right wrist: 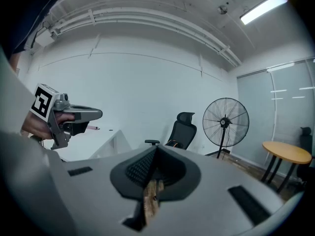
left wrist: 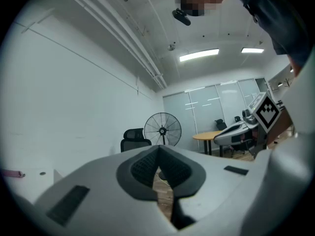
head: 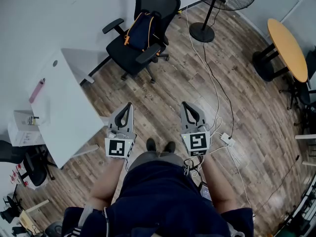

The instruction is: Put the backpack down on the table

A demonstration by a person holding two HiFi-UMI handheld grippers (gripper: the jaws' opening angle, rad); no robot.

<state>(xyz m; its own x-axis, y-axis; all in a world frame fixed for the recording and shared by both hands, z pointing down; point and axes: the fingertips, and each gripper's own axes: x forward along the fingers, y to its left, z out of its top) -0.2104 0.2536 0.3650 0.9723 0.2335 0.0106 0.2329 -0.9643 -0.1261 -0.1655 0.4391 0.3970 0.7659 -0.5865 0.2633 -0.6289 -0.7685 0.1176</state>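
- Office room with a wood-plank floor and white walls; white table off to the left, mostly bare.
- Black office chair sits well apart from the person; the backpack, dark blue with orange trim, is upright on its seat, so not picked up yet.
- Left gripper and right gripper are both held out in front, jaws closed together, nothing in either.
- What could bite: the chair looks like it could roll or swivel on a tug; a strap might catch an armrest; loose cables on the floor are a trip risk.
- Hard to see: the straps and top handle are too small to make out; the table's left edge is cut off; the pink thing there might be a bottle.
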